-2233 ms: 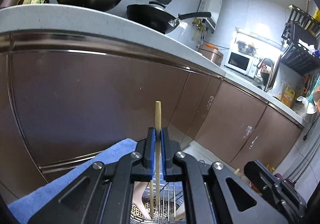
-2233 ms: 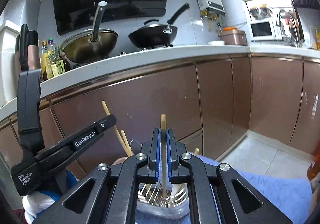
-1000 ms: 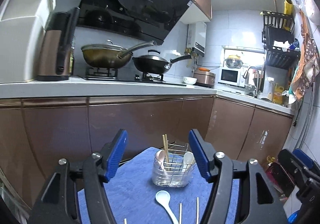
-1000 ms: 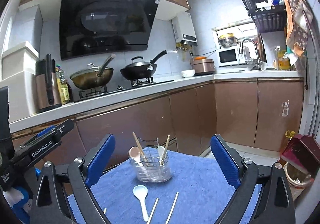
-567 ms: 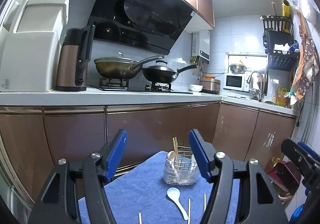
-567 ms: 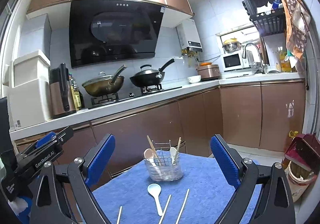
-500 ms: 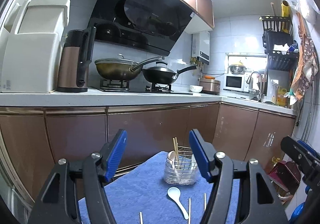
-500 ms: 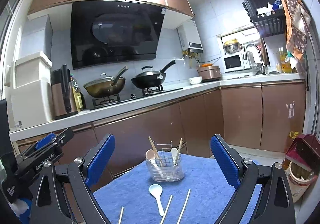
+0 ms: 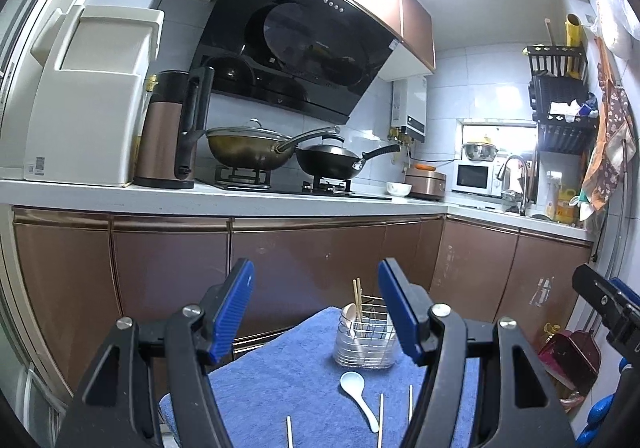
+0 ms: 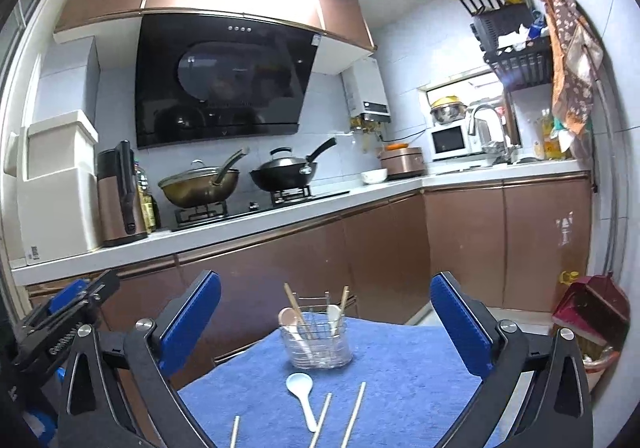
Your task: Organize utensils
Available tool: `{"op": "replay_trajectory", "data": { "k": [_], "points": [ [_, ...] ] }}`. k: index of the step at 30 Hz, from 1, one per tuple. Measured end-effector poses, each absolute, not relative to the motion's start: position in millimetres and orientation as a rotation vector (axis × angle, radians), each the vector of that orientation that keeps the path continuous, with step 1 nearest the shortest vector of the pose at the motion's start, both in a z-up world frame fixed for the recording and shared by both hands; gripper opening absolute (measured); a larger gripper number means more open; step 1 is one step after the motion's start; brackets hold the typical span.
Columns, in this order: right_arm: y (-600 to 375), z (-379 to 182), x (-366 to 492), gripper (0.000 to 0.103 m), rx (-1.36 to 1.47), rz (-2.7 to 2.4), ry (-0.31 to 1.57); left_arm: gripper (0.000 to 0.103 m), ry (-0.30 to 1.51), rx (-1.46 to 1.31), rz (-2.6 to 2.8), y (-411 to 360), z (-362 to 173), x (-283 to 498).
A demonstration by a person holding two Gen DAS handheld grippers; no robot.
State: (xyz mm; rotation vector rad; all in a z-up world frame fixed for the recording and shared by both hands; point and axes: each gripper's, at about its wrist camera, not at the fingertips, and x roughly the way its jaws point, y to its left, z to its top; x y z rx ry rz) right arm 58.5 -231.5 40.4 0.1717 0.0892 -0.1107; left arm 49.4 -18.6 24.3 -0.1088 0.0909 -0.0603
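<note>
A wire utensil holder (image 10: 316, 340) stands on the blue cloth (image 10: 400, 380) and holds chopsticks and spoons; it also shows in the left wrist view (image 9: 366, 340). A white spoon (image 10: 302, 394) and three loose chopsticks (image 10: 354, 418) lie on the cloth in front of it; the spoon (image 9: 358, 394) and chopsticks (image 9: 380, 424) show in the left wrist view too. My left gripper (image 9: 316, 308) is open and empty, well back from the holder. My right gripper (image 10: 326, 324) is wide open and empty, also held back.
Brown kitchen cabinets (image 10: 400, 260) run behind the table under a white counter (image 9: 200, 197). Two woks (image 10: 200, 185) sit on the stove. A red dustpan (image 10: 588, 312) stands on the floor at the right. The left gripper's body (image 10: 60, 324) shows at the left edge.
Both grippers let go of their chopsticks into the holder, opened, and pulled back and up. In the last half second they drew back slightly further.
</note>
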Motion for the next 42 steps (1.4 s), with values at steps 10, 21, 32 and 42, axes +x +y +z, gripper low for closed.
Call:
{"op": "replay_trajectory", "data": {
  "k": [10,21,32,42],
  "points": [
    [-232,48,45,0.103,0.095,-0.220,0.062,0.063,0.091,-0.066,-0.031,-26,23,44],
    [-232,53,41,0.103,0.061,-0.236,0.052,0.063,0.090,-0.074,-0.046,-26,24,38],
    [-229,48,45,0.103,0.041,-0.237,0.068,0.063,0.101,-0.108,-0.061,-21,22,35],
    [-231,47,46,0.103,0.038,-0.235,0.084,0.063,0.108,-0.108,-0.060,-22,19,33]
  ]
}}
